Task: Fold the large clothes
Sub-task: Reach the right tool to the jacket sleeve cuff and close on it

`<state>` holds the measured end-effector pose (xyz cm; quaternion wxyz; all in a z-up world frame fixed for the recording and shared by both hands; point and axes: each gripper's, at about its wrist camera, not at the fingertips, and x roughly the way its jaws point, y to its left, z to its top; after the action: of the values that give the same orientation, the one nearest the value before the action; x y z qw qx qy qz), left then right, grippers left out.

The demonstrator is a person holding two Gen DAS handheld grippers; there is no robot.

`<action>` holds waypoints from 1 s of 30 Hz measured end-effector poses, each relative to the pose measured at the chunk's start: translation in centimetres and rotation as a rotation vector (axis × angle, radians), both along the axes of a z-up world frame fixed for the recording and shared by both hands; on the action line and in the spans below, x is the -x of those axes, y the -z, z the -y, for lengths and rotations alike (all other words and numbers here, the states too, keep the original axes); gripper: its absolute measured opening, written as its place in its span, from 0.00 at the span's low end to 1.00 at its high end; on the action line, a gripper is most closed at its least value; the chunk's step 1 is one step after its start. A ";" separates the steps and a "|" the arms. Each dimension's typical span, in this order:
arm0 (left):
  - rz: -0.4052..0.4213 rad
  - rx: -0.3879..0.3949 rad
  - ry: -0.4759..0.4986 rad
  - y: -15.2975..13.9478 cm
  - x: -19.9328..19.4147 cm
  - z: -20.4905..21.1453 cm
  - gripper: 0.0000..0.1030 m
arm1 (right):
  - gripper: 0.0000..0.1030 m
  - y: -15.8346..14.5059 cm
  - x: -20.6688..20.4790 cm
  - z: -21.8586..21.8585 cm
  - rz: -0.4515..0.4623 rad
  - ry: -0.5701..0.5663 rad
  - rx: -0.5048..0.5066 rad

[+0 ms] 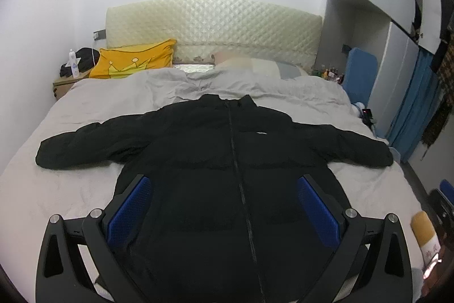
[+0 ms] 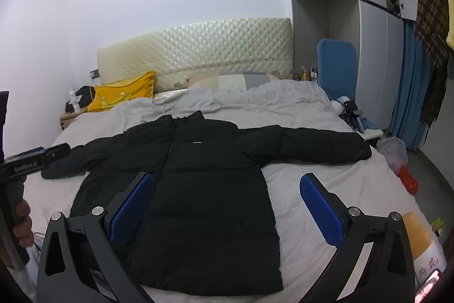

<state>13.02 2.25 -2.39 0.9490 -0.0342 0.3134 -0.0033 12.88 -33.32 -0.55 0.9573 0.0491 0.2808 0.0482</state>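
lying flat beneath both open grippers, black jacket unfolded.

black tool, blue pads, silver screws

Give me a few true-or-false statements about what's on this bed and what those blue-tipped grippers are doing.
1. The black jacket lies spread flat on the bed, both sleeves out. True.
2. The right gripper is clamped on a sleeve. False: it is open, holding nothing.
3. The left gripper is open. True.
4. The pillow by the headboard is red. False: it is yellow.
5. The jacket is already folded in half. False: it is unfolded.
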 end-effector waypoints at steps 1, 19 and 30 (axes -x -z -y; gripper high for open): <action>0.009 -0.005 0.000 0.1 -0.6 -0.1 1.00 | 1.00 0.2 -0.2 0.3 0.000 0.000 -0.004; -0.031 -0.051 0.024 7.0 -5.5 0.0 1.00 | 1.00 2.7 -11.2 11.1 -0.008 0.052 -0.033; -0.043 0.006 -0.019 10.4 -8.0 -2.1 1.00 | 0.91 11.1 -20.1 22.2 -0.091 0.233 -0.093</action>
<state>21.00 4.35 -12.80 0.9420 -0.0400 0.3333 0.0055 32.98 -55.56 -11.65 0.9393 0.1279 0.3140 -0.0524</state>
